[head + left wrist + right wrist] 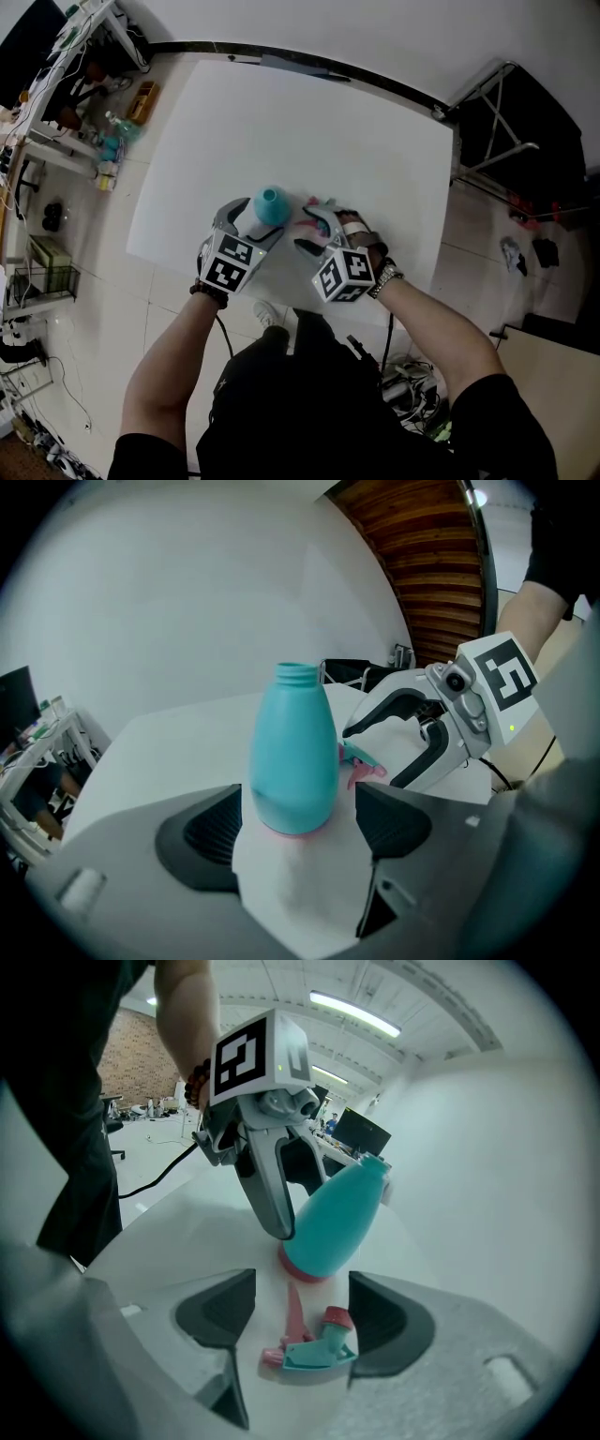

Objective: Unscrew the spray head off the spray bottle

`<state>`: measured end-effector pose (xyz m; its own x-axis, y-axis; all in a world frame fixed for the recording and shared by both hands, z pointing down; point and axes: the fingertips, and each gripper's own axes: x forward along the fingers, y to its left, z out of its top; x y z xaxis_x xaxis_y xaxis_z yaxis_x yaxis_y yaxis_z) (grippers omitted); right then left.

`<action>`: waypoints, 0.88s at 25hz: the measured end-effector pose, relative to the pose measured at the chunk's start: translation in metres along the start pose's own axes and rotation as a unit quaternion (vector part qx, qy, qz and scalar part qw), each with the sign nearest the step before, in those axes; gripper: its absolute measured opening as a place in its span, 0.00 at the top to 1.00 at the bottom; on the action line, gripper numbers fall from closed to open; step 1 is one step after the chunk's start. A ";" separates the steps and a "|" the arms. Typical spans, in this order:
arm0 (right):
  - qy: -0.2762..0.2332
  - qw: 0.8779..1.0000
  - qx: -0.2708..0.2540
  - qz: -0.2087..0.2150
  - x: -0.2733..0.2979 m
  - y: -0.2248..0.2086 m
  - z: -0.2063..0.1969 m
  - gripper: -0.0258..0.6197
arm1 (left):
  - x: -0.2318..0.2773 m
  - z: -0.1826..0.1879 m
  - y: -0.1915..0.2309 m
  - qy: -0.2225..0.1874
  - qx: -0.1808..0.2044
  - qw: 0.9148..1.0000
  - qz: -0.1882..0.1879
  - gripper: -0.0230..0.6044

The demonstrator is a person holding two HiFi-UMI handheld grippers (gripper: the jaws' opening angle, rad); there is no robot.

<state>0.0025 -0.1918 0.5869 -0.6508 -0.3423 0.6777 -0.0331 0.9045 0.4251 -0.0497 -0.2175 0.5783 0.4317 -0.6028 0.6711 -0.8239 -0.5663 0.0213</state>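
The left tool (298, 806) is held with its jaws wide, and the teal spray bottle (292, 752) is seen standing upright between them on the white tabletop (309, 122). A thin strip of tabletop can be made out on either side of the bottle, so the pads are not pressed against it. The bottle's threaded neck (298, 672) is left bare and open at the top, and a pink ring (305, 1265) is seen round its base. The right tool (302, 1302) is likewise held wide open and grips nothing. The spray head (314, 1349) is found lying on its side on the tabletop between this tool's jaws, apart from the bottle and just beside it on the person's right. Its body is teal, its trigger and collar are pink, and its collar lies close to the pad at the right of the right gripper view. Its pink dip tube (291, 1312) is pointed towards the bottle's base; whether the tube's end touches the base cannot be told. Both tools are angled downward and are set near the tabletop's near edge, their marker cubes (230, 262) turned towards the head camera. A wristwatch (389, 277) is worn on the right wrist and a dark bead bracelet (208, 292) on the left. Cluttered shelves (84, 94) are seen on the floor beyond the tabletop's left side.
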 end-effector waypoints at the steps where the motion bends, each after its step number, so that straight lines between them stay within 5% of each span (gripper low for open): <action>1: 0.000 1.000 0.003 -0.003 -0.002 0.000 0.001 0.50 | -0.002 -0.001 0.000 0.000 0.001 1.000 0.001 0.31; 13: -0.010 0.997 0.069 -0.044 -0.029 0.000 0.027 0.52 | -0.040 0.007 -0.014 -0.031 0.023 0.999 0.010 0.44; 22: -0.020 0.991 0.105 -0.083 -0.052 0.003 0.046 0.67 | -0.064 0.018 -0.029 -0.062 0.043 0.997 0.006 0.59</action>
<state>0.0012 -0.1595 0.5255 -0.6531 -0.4840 0.5825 -0.2968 0.8712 0.3911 -0.0470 -0.1724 0.5212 0.4685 -0.6718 0.5738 -0.7974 -0.6011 -0.0526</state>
